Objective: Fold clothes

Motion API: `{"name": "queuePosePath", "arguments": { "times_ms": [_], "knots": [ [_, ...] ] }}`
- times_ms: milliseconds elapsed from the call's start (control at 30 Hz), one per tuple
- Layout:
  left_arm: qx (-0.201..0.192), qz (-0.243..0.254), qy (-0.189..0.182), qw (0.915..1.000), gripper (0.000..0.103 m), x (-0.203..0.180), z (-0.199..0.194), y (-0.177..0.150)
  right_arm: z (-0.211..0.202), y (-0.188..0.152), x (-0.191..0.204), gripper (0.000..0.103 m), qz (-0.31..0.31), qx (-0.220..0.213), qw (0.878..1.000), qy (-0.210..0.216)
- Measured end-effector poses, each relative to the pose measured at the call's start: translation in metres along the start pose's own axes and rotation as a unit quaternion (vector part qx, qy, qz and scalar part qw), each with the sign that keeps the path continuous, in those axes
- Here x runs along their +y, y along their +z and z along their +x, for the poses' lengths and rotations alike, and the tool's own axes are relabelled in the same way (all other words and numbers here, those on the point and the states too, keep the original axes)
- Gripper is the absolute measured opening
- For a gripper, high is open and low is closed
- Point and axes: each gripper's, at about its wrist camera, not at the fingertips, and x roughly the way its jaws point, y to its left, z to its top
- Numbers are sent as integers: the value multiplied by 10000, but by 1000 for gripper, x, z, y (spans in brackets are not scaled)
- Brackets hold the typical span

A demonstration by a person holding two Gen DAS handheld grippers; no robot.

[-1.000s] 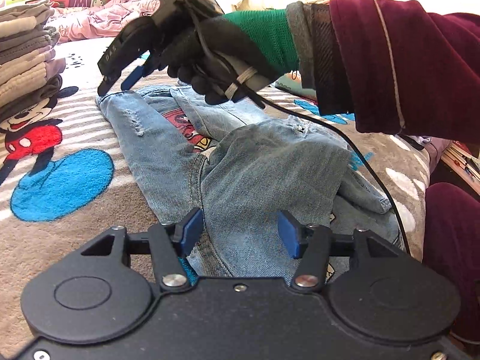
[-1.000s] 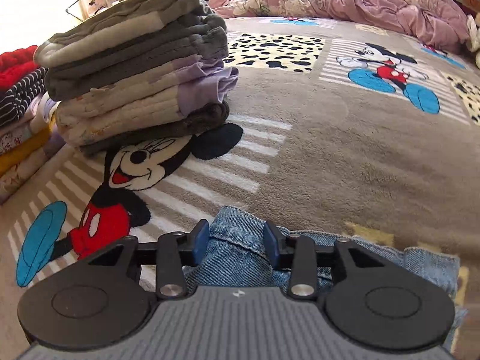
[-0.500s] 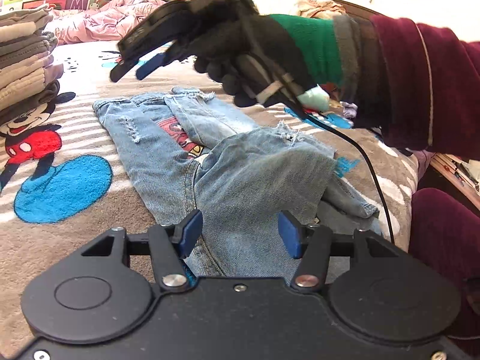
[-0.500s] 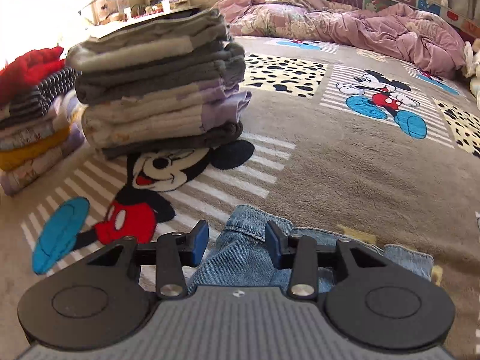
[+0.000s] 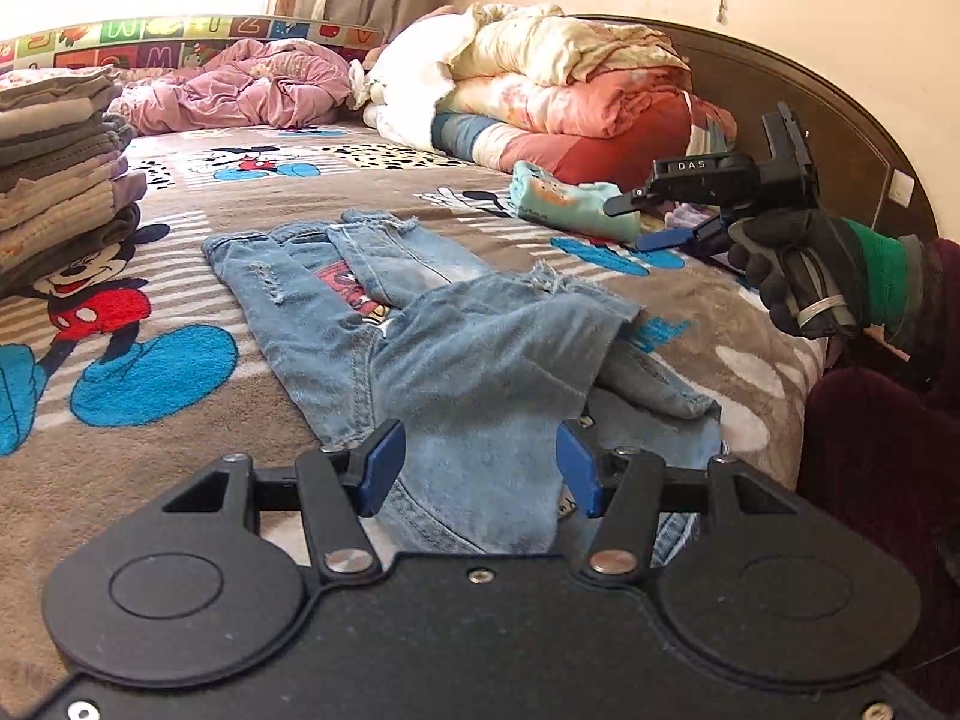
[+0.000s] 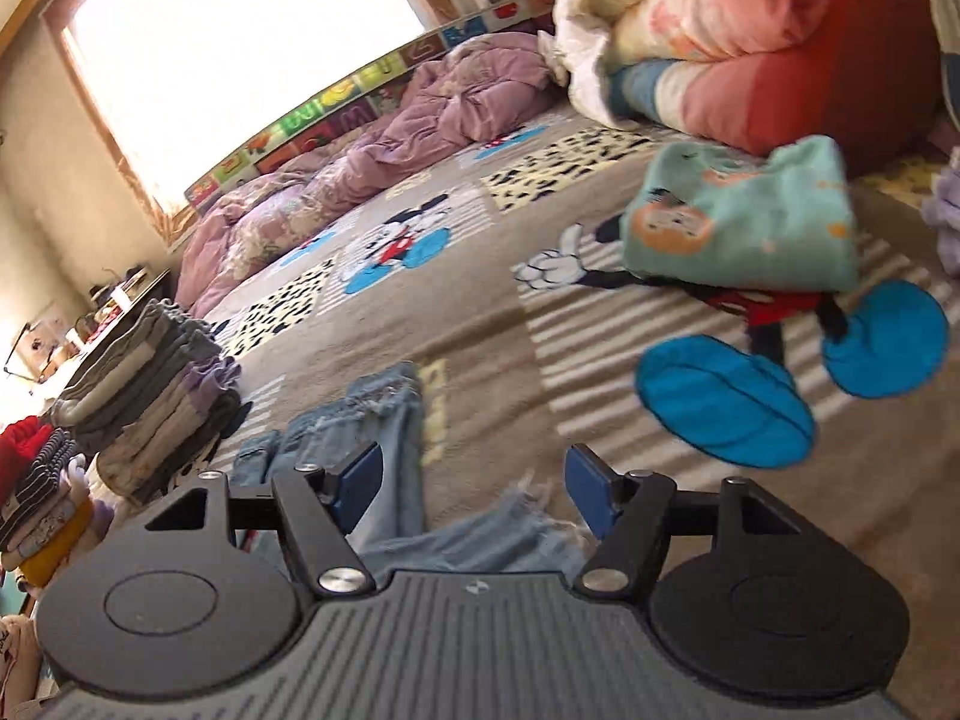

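A pair of light blue ripped jeans [image 5: 420, 324] lies partly folded on the Mickey Mouse blanket [image 5: 180, 360], one part doubled over the near side. My left gripper [image 5: 477, 471] is open, low over the near edge of the jeans, with denim between its blue pads but not clamped. My right gripper [image 6: 471, 489] is open and empty, raised above the bed; it shows in the left wrist view [image 5: 645, 222] at the right, held by a gloved hand. The jeans show at the bottom of the right wrist view [image 6: 384, 420].
A tall stack of folded clothes [image 5: 54, 180] stands at the left of the bed. A folded teal garment [image 5: 570, 204] lies at the far right. Rumpled pink bedding [image 5: 240, 90] and a pile of quilts [image 5: 570, 96] fill the far side. The headboard [image 5: 840, 138] curves right.
My right gripper has lifted off the far end of the jeans, opened wider and swung away to the right. My left gripper stays open at the near edge.
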Motion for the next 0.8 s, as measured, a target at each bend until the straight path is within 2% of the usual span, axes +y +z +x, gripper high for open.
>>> {"name": "queuePosePath", "arguments": {
  "times_ms": [67, 233, 400, 533, 600, 633, 667, 733, 800],
  "knots": [
    [44, 96, 8, 9999, 54, -6, 0, -3, -7, -17, -25, 68, 392, 70, 9990, -202],
    [154, 338, 28, 9993, 54, -21, 1, -11, -9, -58, -61, 71, 1378, 229, 9902, 17],
    [262, 569, 48, 9980, 55, -35, 2, -19, -5, -70, -65, 71, 2146, 119, 9761, 331],
    [337, 614, 56, 9975, 54, -35, 1, -22, 7, -71, -59, 62, 2255, 89, 9734, 407],
    [374, 637, 60, 9973, 55, -35, 1, -23, 13, -71, -59, 44, 2319, 69, 9716, 474],
    [392, 648, 61, 9971, 55, -35, 1, -23, 16, -70, -59, 27, 2336, 72, 9710, 498],
    [411, 660, 63, 9970, 55, -35, 1, -24, 19, -69, -59, 18, 2353, 76, 9705, 522],
    [448, 682, 67, 9966, 55, -35, 1, -25, 23, -68, -59, 7, 2372, 63, 9697, 574],
    [485, 705, 71, 9963, 55, -35, 0, -26, 19, -61, -55, 4, 2303, -74, 9709, 651]
  ]
}}
